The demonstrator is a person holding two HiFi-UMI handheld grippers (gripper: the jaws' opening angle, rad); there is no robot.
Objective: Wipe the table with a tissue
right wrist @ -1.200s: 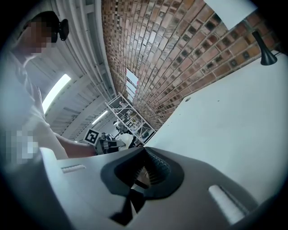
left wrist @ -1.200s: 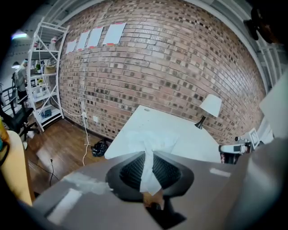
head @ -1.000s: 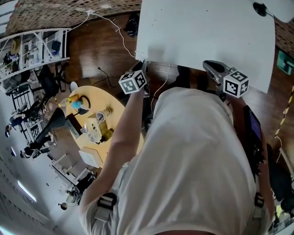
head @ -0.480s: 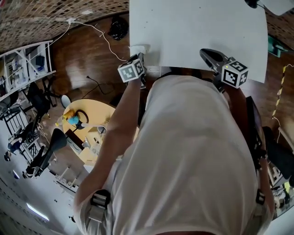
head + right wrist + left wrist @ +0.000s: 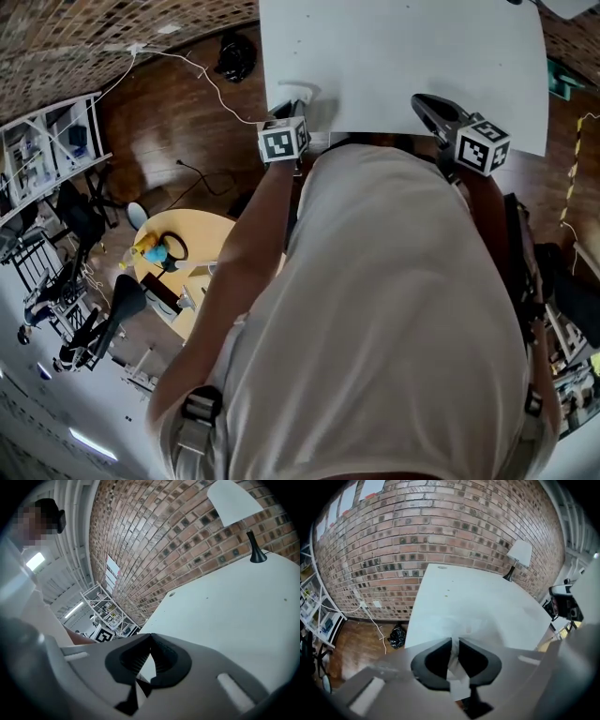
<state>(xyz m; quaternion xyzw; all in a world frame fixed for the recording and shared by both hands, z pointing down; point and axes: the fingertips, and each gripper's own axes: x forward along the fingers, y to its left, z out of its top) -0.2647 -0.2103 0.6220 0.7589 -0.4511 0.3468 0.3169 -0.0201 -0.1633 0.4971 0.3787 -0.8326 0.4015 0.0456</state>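
Note:
My left gripper (image 5: pixel 292 103) reaches over the near left corner of the white table (image 5: pixel 403 56), pointing steeply down. In the left gripper view the gripper (image 5: pixel 455 640) is shut on a white tissue (image 5: pixel 456 665). Its jaws have just been closing, and the tissue runs as a strip between the pads. The tissue's free end (image 5: pixel 298 90) spreads out on the table top (image 5: pixel 478 597) just beyond the tips. My right gripper (image 5: pixel 422 101) hovers at the table's near edge to the right. In the right gripper view its tips (image 5: pixel 150 635) meet with nothing between them.
A white lamp (image 5: pixel 518 555) on a black stem stands at the table's far right, against the brick wall. On the wooden floor to the left are a black bag (image 5: pixel 234 58), a white cable, a round yellow table (image 5: pixel 187 253) with small objects, and metal shelving (image 5: pixel 47 150).
My left gripper has moved forward from below the table's near edge to over its left corner and has sunk towards the top with the tissue. The right gripper has shifted only slightly.

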